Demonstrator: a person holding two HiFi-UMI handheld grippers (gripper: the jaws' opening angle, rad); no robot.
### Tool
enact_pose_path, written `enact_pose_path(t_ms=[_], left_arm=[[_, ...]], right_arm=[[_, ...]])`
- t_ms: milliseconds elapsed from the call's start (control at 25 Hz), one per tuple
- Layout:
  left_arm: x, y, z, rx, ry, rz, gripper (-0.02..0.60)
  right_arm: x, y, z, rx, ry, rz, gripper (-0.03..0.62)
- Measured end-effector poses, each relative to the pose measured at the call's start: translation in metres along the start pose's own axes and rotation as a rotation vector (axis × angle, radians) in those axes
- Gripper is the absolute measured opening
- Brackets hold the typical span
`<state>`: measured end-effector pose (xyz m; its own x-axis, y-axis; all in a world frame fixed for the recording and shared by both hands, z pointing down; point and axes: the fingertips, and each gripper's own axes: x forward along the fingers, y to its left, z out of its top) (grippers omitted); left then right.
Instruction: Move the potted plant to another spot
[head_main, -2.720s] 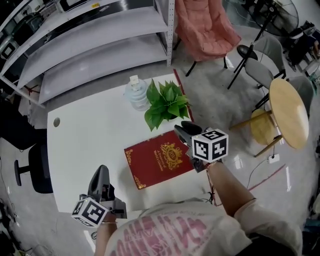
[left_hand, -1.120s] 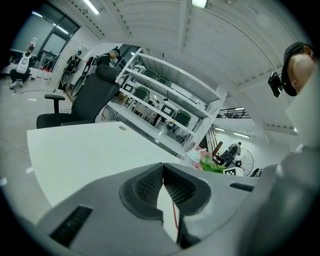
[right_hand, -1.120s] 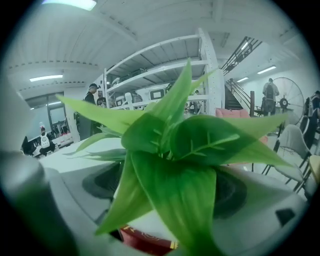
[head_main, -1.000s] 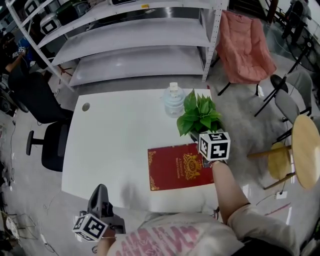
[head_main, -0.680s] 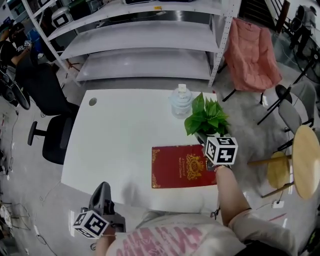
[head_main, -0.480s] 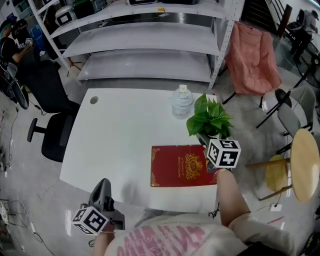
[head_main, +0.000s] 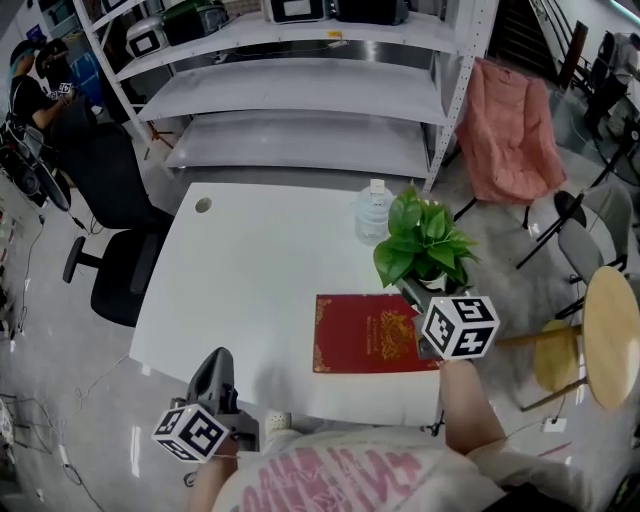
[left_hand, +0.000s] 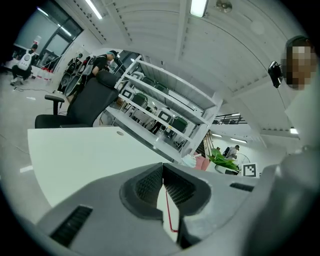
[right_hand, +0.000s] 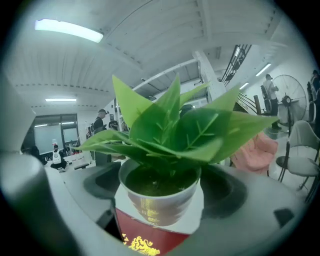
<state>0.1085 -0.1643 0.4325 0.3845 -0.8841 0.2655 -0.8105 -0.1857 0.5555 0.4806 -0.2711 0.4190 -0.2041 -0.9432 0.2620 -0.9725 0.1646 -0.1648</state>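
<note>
The right hand-held gripper (head_main: 412, 293) is bracketing the potted plant (right_hand: 159, 195) with its jaws spread, apparently readying a lift from the bench's (head_main: 250, 270) far right corner just beyond the red book (head_main: 370, 335), while the left hand-held gripper (left_hand: 163, 186), pressed together, is idling near the front edge.

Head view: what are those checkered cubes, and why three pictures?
No robot: a person holds a two-jaw gripper in each hand; the cubes are parts of them. The head view looks down from the person's head at a white table with a red book, a clear bottle and a potted plant. The other two cameras ride on the grippers. The left gripper is shut and empty. The right gripper has jaws either side of the pot; whether they press it, I cannot tell.
</note>
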Motion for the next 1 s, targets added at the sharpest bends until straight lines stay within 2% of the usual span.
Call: enact_pose_path(t_ms=[280,560,1000], left_arm=[[-0.025,0.024,0.015,-0.025,-0.04,-0.02,0.003],[-0.07,0.079,0.054,-0.051,-0.084,-0.004,0.003],[-0.124,0.163,0.105,-0.046,-0.085,-0.053,0.003]], right_arm=[[-0.004,0.058,0.018,-0.054,-0.038,0.057,0.506],[0.0,0.15,0.034,-0.119,-0.064,0.11,0.506],[-0.005,0.285,0.01,-0.119,-0.045,0.133,0.506]])
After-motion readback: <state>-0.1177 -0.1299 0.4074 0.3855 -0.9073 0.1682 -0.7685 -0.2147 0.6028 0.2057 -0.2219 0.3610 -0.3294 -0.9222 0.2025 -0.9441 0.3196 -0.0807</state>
